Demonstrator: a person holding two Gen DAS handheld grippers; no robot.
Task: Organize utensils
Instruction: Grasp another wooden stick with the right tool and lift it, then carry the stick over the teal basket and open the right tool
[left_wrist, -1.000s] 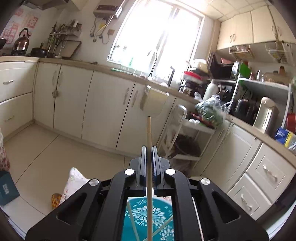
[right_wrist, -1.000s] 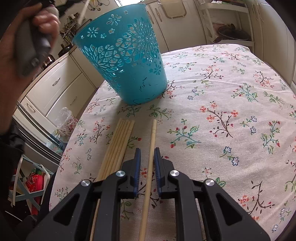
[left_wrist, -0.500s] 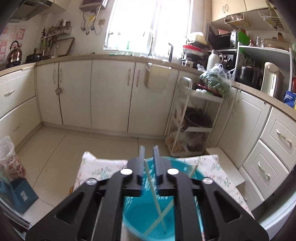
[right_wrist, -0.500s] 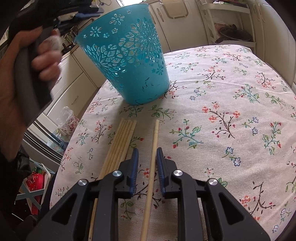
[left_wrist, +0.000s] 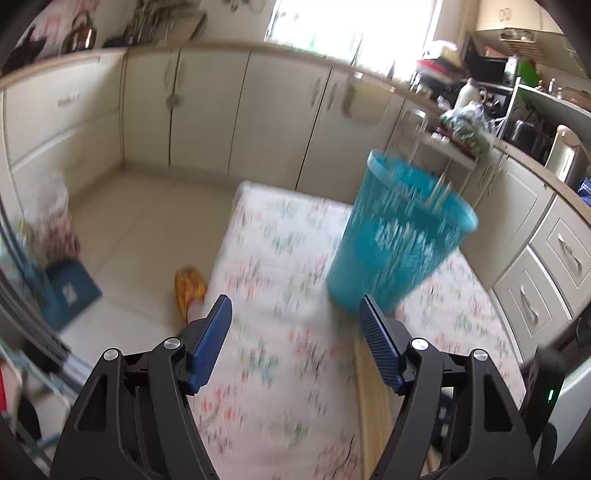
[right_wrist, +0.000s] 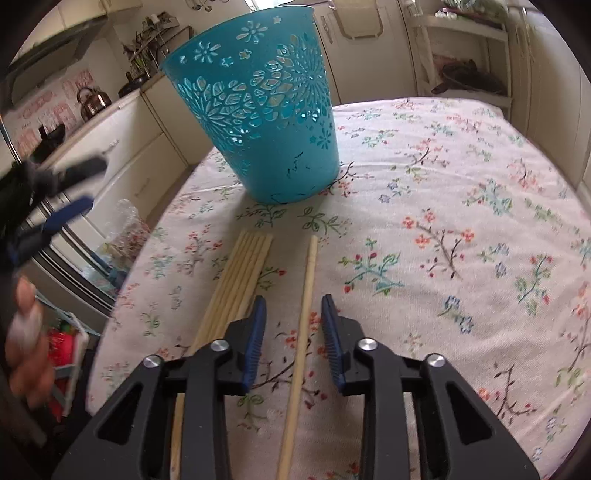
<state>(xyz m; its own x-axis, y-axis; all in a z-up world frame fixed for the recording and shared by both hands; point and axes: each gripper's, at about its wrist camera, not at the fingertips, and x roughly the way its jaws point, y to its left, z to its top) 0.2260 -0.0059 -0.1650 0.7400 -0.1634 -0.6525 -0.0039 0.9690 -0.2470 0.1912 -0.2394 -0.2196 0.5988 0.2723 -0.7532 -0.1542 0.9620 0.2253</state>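
A turquoise cut-out basket stands upright on the floral tablecloth, with chopsticks leaning inside it. My left gripper hangs over the cloth to the left of the basket, its jaws opening with nothing between them. It shows blurred at the left edge of the right wrist view. My right gripper is low over the cloth and open. A single chopstick lies between its pads without touching them. A bundle of several chopsticks lies just left of it.
The table's left edge drops to the floor, where a blue box and an orange item lie. Cream cabinets line the walls and a white rack stands beyond the table. A hand is at the left.
The left gripper let its chopstick go over the basket, opened wide and swung down to the basket's left. The right gripper's jaws parted a little around the single chopstick.
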